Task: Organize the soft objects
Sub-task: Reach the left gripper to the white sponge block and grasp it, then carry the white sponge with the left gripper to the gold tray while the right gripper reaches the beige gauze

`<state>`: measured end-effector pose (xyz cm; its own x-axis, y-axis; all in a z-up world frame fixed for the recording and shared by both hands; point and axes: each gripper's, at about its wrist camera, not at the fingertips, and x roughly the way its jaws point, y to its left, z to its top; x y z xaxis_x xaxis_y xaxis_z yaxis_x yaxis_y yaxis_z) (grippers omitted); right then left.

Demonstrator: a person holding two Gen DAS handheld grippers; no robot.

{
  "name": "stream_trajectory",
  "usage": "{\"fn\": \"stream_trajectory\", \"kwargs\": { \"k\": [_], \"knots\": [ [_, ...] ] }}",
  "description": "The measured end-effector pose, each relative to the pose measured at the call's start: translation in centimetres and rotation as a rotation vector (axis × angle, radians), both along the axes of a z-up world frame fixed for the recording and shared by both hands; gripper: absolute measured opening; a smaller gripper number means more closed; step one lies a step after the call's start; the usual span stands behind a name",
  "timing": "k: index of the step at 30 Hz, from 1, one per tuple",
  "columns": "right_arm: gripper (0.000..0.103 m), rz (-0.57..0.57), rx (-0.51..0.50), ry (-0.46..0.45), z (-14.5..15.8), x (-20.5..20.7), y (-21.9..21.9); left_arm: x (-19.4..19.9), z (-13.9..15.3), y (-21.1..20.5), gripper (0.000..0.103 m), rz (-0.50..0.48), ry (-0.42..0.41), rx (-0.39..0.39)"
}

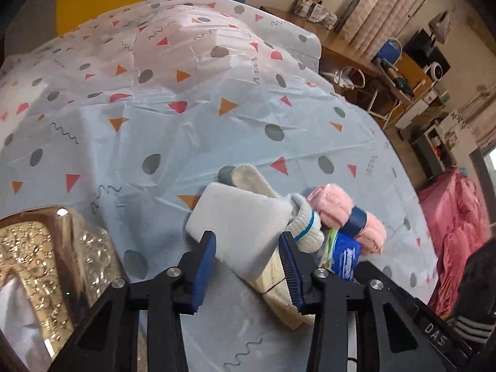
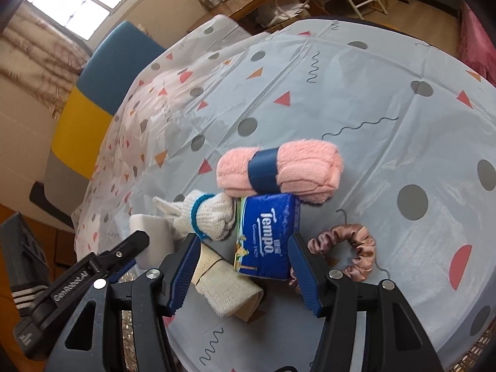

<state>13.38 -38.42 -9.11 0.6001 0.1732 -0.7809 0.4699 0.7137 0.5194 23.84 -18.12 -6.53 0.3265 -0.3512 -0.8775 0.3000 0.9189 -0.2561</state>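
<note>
My left gripper (image 1: 247, 237) is shut on a white sponge (image 1: 238, 220), which tilts over a beige rolled cloth (image 1: 279, 285). Right of them lie a white knit glove (image 1: 305, 223) with a teal cuff, a pink towel roll (image 1: 338, 207) with a blue band, and a blue tissue pack (image 1: 344, 257). In the right wrist view my right gripper (image 2: 244, 237) stands open over the tissue pack (image 2: 266, 235). Its right pad is at the pack's edge and a gap shows on the left. The pink towel roll (image 2: 279, 167), glove (image 2: 210, 214) and beige cloth (image 2: 226, 291) crowd around the pack.
A pink satin scrunchie (image 2: 347, 248) lies right of the pack. A gold embossed box (image 1: 31, 263) stands at the table's near left. The patterned tablecloth (image 1: 186, 117) stretches bare beyond the pile. A pink bedspread (image 1: 455, 232) and a cluttered desk (image 1: 356, 49) lie past the table's edge.
</note>
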Motion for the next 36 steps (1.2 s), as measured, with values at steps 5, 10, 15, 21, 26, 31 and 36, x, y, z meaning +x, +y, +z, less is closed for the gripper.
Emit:
{"fn": "stream_trajectory", "kwargs": {
  "k": [5, 10, 15, 21, 26, 31, 36],
  "knots": [
    [0.054, 0.075, -0.022, 0.021, -0.5, 0.8, 1.3, -2.5, -0.7, 0.1, 0.042, -0.098, 0.057, 0.031],
    [0.052, -0.030, 0.004, -0.020, 0.0, -0.5, -0.7, -3.7, -0.5, 1.6, 0.060, -0.039, 0.124, -0.039],
    [0.052, -0.032, 0.015, -0.022, 0.0, -0.6, -0.7, -1.7, -0.2, 1.4, 0.080, 0.134, 0.158, -0.085],
    [0.052, -0.028, 0.040, -0.034, 0.1, -0.7, -0.8, 2.0, -2.1, -0.2, 0.087, 0.248, 0.249, -0.064],
    [0.053, -0.012, 0.017, -0.049, 0.5, -0.5, -0.4, 3.9, -4.2, 0.5, 0.075, 0.351, 0.334, -0.122],
    [0.052, 0.046, -0.021, -0.061, 0.9, 0.2, 0.7, 3.7, -4.4, 0.3, 0.060, 0.295, 0.298, -0.089],
    [0.048, 0.135, -0.049, -0.031, 0.4, 1.0, 2.1, 2.9, -2.3, 0.9, 0.058, 0.233, 0.195, -0.062]
  ]
}}
